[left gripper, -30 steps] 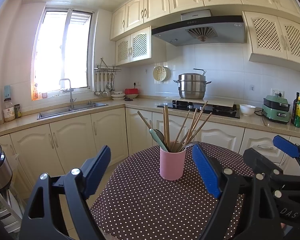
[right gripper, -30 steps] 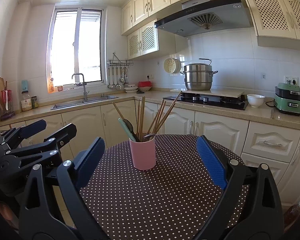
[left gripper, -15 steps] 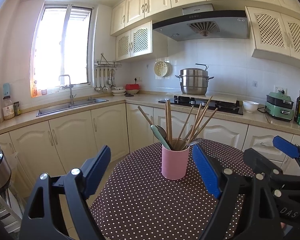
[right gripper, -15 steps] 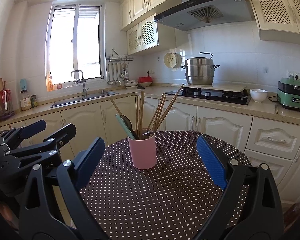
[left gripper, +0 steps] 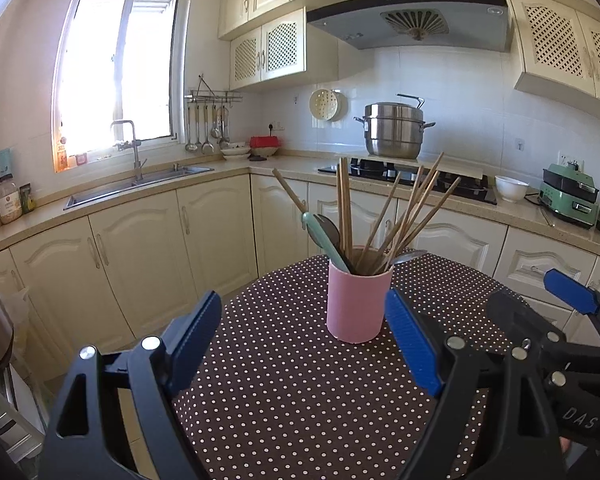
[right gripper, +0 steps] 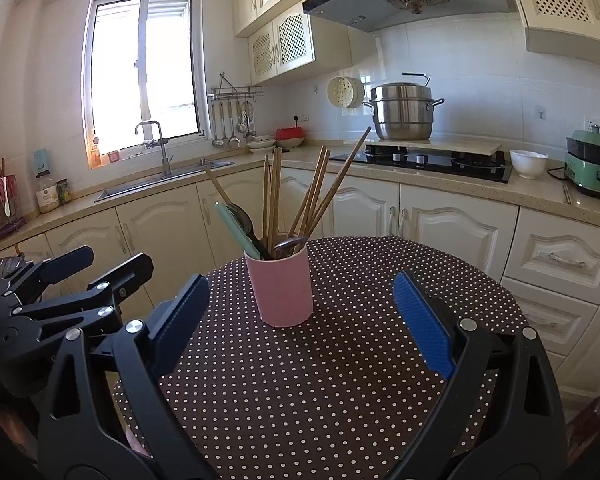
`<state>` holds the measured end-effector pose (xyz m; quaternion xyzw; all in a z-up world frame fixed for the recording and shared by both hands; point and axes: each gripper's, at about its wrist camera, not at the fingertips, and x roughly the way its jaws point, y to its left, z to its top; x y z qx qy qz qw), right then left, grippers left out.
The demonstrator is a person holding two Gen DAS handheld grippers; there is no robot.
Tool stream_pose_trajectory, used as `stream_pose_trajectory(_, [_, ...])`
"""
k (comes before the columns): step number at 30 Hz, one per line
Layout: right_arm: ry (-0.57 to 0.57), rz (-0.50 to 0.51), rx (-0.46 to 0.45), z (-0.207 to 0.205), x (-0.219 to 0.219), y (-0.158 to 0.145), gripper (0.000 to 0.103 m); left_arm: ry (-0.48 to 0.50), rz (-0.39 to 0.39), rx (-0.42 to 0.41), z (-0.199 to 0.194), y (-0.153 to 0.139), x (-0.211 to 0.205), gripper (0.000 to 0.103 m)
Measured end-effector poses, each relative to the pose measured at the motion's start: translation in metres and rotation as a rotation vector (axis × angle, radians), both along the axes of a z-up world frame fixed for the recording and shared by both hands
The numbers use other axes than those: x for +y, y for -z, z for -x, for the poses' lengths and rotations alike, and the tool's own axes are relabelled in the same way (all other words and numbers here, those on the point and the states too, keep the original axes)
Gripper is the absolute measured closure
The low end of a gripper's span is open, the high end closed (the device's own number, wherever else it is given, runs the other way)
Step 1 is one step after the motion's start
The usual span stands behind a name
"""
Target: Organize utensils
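Observation:
A pink cup [left gripper: 356, 306] stands upright on a round table with a brown polka-dot cloth [left gripper: 284, 392]. It holds several wooden chopsticks [left gripper: 404, 216], a mint-handled spoon [left gripper: 320, 236] and a metal spoon. The cup also shows in the right wrist view [right gripper: 282, 286]. My left gripper [left gripper: 306, 340] is open and empty, short of the cup. My right gripper [right gripper: 300, 330] is open and empty, just in front of the cup. Each gripper shows at the edge of the other's view.
Cream kitchen cabinets and a counter run behind the table. A sink [left gripper: 136, 188] is at the left and a hob with a steel steamer pot [left gripper: 394, 130] at the back. A white bowl [left gripper: 510, 188] and a green appliance [left gripper: 568, 194] sit at the right.
Both grippers have tilted or moved so the cup sits slightly higher and nearer in view. Both jaws stay open and empty.

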<state>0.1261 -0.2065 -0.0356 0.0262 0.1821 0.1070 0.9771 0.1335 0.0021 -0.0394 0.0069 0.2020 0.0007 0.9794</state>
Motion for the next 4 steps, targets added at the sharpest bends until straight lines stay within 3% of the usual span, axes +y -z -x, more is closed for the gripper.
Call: stream_pose_trajectory(4, [0.024,0.049,0.06,-0.03,-0.009,0.016,0.011,-0.025,-0.012,0.052,-0.018,0.015,0.002,0.021])
